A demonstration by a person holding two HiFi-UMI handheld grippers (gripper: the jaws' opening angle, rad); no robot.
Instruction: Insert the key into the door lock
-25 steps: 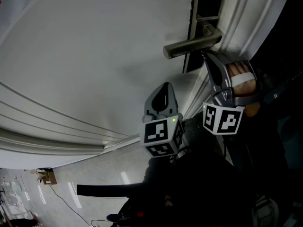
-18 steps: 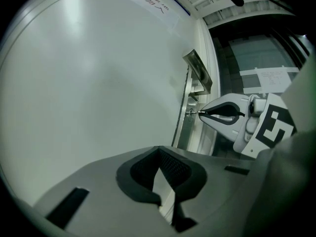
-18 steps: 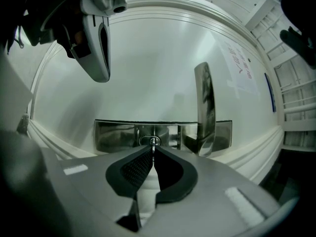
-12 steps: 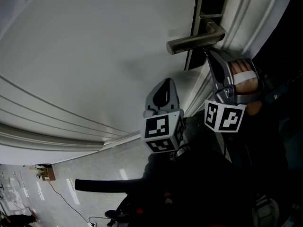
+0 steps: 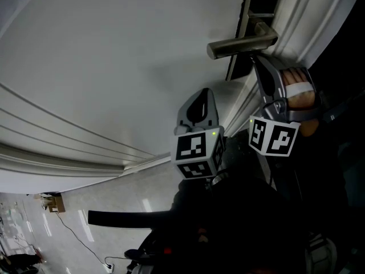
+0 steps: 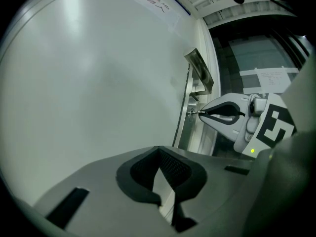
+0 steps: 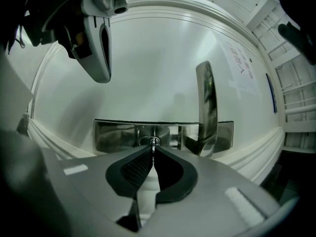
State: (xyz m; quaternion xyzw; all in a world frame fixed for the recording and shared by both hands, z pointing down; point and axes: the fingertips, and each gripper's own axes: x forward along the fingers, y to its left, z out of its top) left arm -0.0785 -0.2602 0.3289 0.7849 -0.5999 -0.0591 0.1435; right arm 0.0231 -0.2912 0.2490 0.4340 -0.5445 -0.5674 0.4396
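The white door (image 5: 114, 56) carries a metal lever handle (image 5: 242, 41) on a steel lock plate (image 7: 113, 135). My right gripper (image 7: 153, 149) is shut on a thin metal key (image 7: 153, 145) whose tip sits at the round keyhole (image 7: 153, 141), just left of the handle (image 7: 206, 107). In the head view the right gripper (image 5: 255, 60) points at the plate right under the handle, with a hand (image 5: 299, 93) behind it. My left gripper (image 5: 201, 91) hovers close to the door panel, left of the lock, shut and empty. From the left gripper view, the right gripper (image 6: 200, 113) touches the plate edge (image 6: 185, 117).
The door frame mouldings (image 5: 296, 21) run right of the lock. A printed notice (image 6: 148, 6) is stuck higher on the door. Tiled floor with a cable (image 5: 74, 233) lies at the lower left. A dark room shows beyond the door edge (image 6: 256, 58).
The head view has shifted a little, so handle and grippers sit slightly further right. The right gripper stays at the lock under the handle; the left gripper keeps its place beside it.
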